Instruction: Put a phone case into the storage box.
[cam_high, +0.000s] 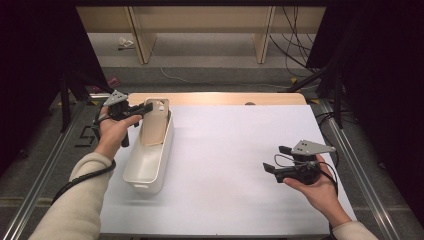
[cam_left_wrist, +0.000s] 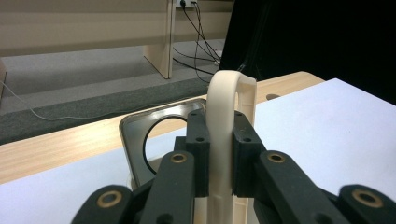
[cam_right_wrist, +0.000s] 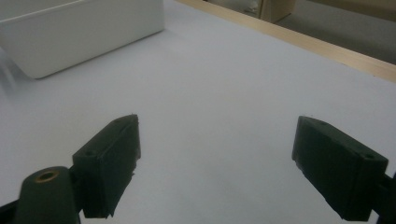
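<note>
A flat cream case stands tilted in the far end of a white bin at the table's left. My left gripper is shut on the case's upper edge. In the left gripper view the two black jaws clamp the thin cream edge, which curves over at the top. Behind it sits a grey-rimmed flat piece with a round hole. My right gripper hovers over the white sheet at the right, jaws wide apart and open. Nothing lies between the right gripper's jaws. The bin's side wall shows at the upper left.
A white sheet covers most of the wooden table. Metal rails run along both sides. Beyond the table are wooden furniture legs and loose cables on the floor.
</note>
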